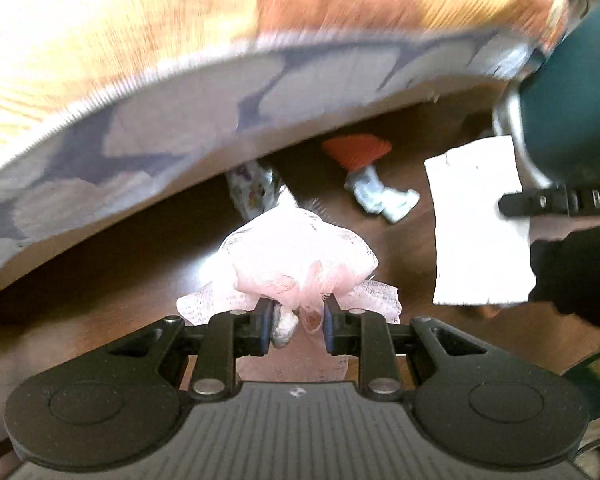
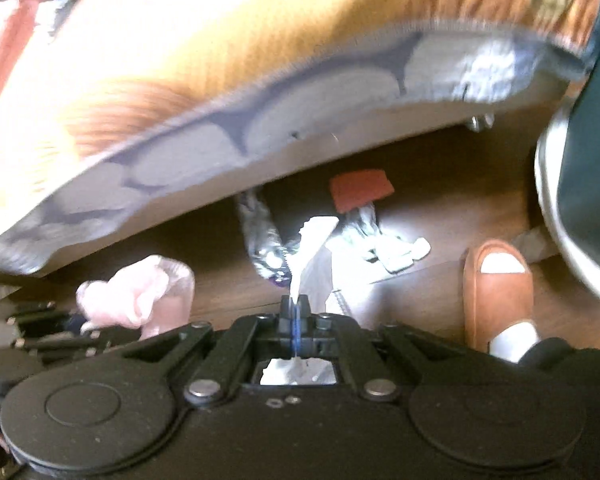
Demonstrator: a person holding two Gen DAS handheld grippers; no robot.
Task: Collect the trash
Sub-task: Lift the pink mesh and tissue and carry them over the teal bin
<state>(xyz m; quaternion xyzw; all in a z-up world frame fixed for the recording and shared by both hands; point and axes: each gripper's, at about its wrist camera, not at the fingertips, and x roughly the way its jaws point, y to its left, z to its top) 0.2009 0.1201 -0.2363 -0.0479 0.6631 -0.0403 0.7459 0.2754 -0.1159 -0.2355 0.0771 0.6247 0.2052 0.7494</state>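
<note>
The left tongs (image 1: 296, 316) pinched a pink mesh wad (image 1: 296, 256) that hung just ahead of their tips. The right tongs (image 2: 296, 312) were pressed together on a white paper sheet (image 2: 312, 240). Beyond both, a red wrapper (image 1: 358, 148) lay on the floor (image 1: 140, 256).

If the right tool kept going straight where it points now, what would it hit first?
Probably the silver wrapper on the wooden floor, just beyond the white paper the right tool already holds; depth is unclear.
</note>
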